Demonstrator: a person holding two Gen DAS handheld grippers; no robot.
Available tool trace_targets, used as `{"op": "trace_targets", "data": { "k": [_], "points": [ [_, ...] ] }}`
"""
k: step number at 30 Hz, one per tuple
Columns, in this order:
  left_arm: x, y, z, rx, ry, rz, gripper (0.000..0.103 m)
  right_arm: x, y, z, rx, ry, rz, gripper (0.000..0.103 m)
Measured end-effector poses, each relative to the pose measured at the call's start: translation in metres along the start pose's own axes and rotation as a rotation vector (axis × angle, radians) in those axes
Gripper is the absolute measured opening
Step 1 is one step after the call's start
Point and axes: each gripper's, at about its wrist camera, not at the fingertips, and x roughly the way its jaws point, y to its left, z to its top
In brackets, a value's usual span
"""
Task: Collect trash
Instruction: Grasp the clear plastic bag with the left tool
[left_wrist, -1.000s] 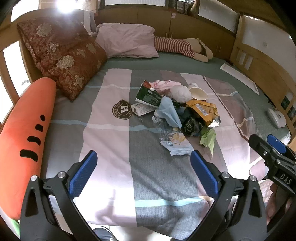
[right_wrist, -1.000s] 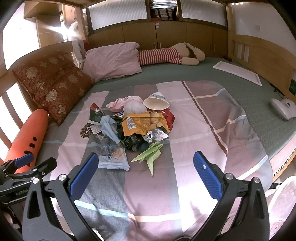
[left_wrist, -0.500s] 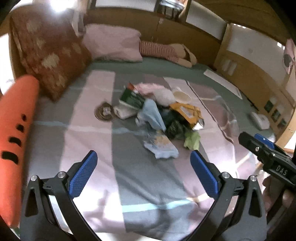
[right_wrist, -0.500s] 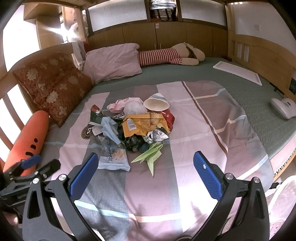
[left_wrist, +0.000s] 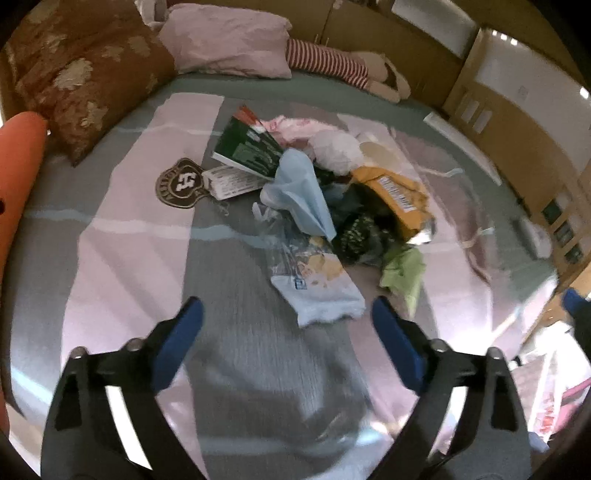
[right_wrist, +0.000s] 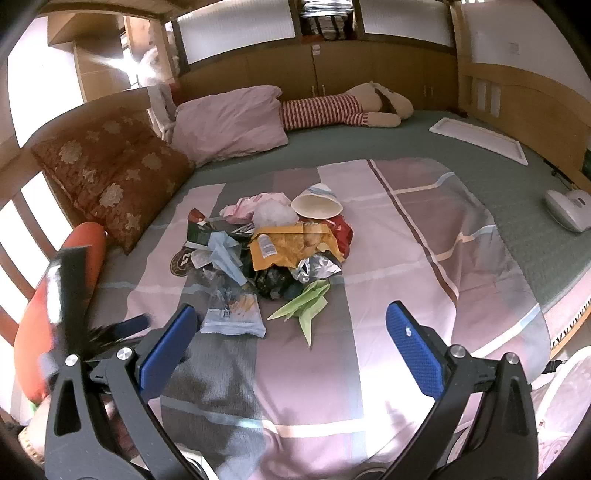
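Closer now, left gripper (left_wrist: 286, 325), fingers narrowing yet empty, should straddle the pale blue wrapper (left_wrist: 317, 288) at lower centre squarely.

A large letter H stands at the middle of the dark shield-shaped badge (left_wrist: 183, 182) on the striped bedspread (left_wrist: 140, 236) (its ring lettering blurs).

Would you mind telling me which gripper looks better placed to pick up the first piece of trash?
Probably the left gripper: its jaws, just closing a little and empty, point at the pale blue wrapper, the nearest piece. The right gripper is open but farther back.
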Motion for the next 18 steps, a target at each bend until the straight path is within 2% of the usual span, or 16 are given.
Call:
{"op": "trace_targets", "data": {
  "k": [2,6,7,8,9,10,11,15,18],
  "points": [
    [0.021,0.0,0.003,-0.026,0.048,-0.018,0.074,0.0,-0.001,0.0,0.011,0.003,0.0,0.101],
    [0.054,-0.001,0.006,-0.062,0.123,-0.054,0.065,0.003,-0.005,0.001,0.021,0.014,0.003,0.101],
    [0.061,-0.002,0.007,-0.058,0.137,-0.062,0.056,0.003,-0.005,0.001,0.017,0.017,0.003,0.101],
    [0.067,-0.002,0.008,-0.052,0.15,-0.065,0.043,0.004,-0.004,0.0,0.013,0.019,0.003,0.101],
    [0.07,-0.001,0.008,-0.05,0.155,-0.061,0.037,0.005,-0.003,0.0,0.008,0.023,0.002,0.1],
    [0.072,0.002,0.009,-0.057,0.157,-0.063,0.023,0.006,-0.002,0.0,0.003,0.027,0.001,0.101],
    [0.071,0.006,0.01,-0.065,0.158,-0.078,0.017,0.008,0.0,0.0,-0.004,0.031,-0.001,0.101],
    [0.043,0.019,0.02,-0.083,0.125,-0.108,0.01,0.01,0.006,0.002,-0.047,0.03,-0.019,0.1],
    [-0.005,0.023,0.033,-0.019,0.012,-0.09,0.01,0.016,0.016,0.012,-0.11,0.018,-0.029,0.1]
  ]
}}
